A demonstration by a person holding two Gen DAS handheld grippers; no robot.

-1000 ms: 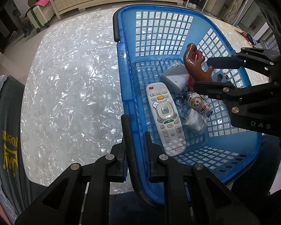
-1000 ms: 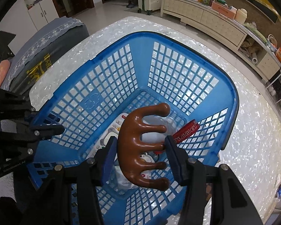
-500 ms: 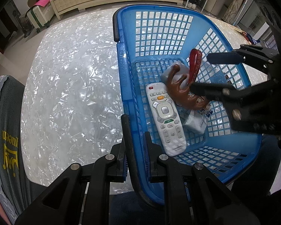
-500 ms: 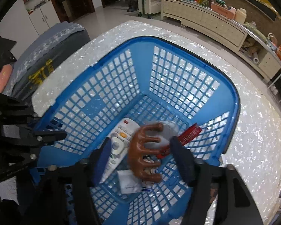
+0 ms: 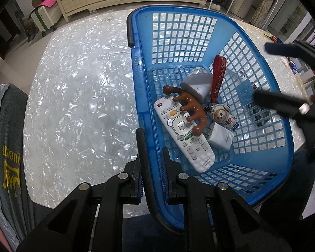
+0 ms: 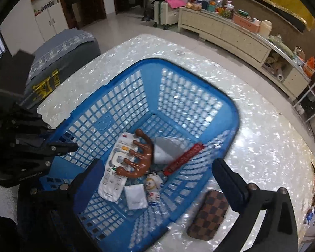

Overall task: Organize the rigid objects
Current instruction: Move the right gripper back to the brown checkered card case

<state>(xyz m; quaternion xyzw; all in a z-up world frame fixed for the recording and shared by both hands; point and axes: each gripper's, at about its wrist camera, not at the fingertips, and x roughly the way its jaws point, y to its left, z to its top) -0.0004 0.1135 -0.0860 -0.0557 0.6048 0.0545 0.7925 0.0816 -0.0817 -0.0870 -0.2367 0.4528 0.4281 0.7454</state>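
In the blue basket (image 6: 107, 119), brown massager (image 6: 139, 159) lies across the remote (image 6: 115, 168), placed. Right claw (image 6: 157, 180) spread, empty; left claw (image 5: 151, 163) pinches the rim. Next, probably: checkered case (image 6: 208, 214) on worktop (image 5: 77, 96).

A desk (image 6: 262, 138) with a glossy mother-of-pearl surface is occupying the centre of a tiled room, catching overhead light in bright flecks. A long cream sideboard (image 6: 226, 35) is standing along the far wall, carrying boxes and jars. A cream suitcase (image 5: 44, 19) topped with a pink item is sitting near it. A grey upholstered seat (image 6: 61, 54) with yellow lettering is standing beside the desk. White cupboards (image 6: 46, 23) and dark wooden doors (image 6: 82, 2) are lining another wall.
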